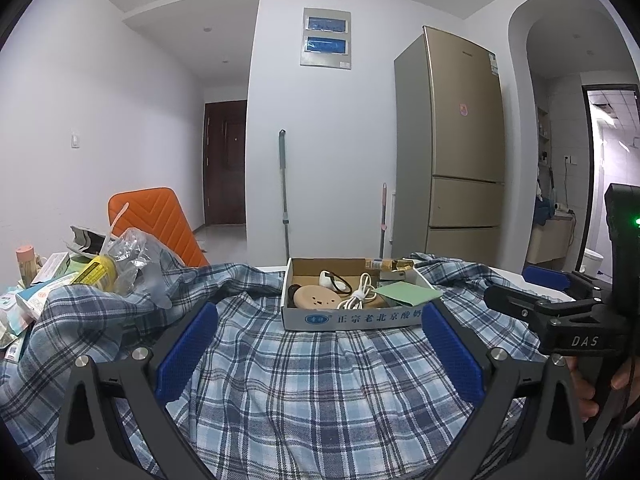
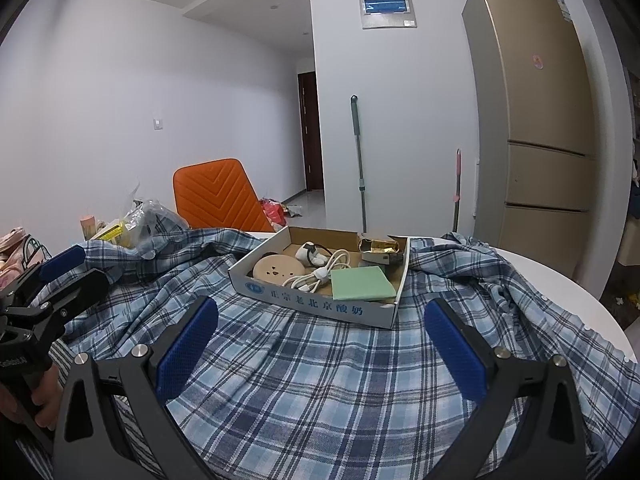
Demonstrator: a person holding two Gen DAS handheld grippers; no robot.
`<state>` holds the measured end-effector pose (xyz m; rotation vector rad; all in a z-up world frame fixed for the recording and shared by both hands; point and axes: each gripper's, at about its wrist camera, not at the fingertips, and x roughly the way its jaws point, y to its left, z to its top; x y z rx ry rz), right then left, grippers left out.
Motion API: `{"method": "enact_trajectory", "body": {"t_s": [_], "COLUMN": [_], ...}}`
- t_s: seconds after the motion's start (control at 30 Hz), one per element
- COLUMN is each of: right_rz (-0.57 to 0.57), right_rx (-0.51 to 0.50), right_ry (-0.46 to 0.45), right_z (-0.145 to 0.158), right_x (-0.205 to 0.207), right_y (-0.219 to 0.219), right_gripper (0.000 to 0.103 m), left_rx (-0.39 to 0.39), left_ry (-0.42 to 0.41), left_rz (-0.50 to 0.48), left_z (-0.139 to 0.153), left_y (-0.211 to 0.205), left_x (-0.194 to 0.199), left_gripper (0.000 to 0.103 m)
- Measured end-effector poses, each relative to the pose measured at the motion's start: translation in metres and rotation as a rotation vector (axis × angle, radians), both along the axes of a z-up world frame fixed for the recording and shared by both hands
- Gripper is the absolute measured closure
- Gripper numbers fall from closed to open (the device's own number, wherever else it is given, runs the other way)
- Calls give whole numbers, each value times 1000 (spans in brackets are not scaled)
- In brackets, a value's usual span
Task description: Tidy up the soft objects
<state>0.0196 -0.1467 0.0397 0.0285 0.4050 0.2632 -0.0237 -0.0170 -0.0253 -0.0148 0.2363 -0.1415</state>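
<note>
Spreading rumpled across the white table (image 2: 560, 276), the blue plaid shirt (image 2: 320, 380) lies under both devices. The left hand-held gripper (image 1: 320, 344) and right hand-held gripper (image 2: 320, 344) hover above it, fingers wide apart, empty. Farther off, a cardboard box (image 2: 320, 304) sits on the shirt. Only the left view shows medicine boxes (image 1: 36, 296) at far left.

Rumpled blue plaid shirt (image 1: 320, 380) lies spread across the table.
</note>
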Motion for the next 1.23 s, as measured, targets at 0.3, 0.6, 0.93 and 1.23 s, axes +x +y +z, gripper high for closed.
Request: {"method": "enact_trajectory", "body": {"t_s": [0.3,0.6,0.93,1.23], "right_rz": [-2,-2,-2,-2], "right_rx": [11,11,11,10], "right_ry": [-10,-5,-7,-7], "right_z": [1,1,2,2], "right_x": [-2,-1,-1,-1], "right_y": [-3,-3,-4,-4], "right_gripper": [0,0,0,0], "left_rx": [-4,-2,0,2], "left_ry": [14,2,4,9], "left_rz": [22,23,21,25], "left_z": [0,1,1,0], "left_y": [5,5,6,6], "left_x": [2,-1,0,1], "left_gripper": [0,0,0,0]}}
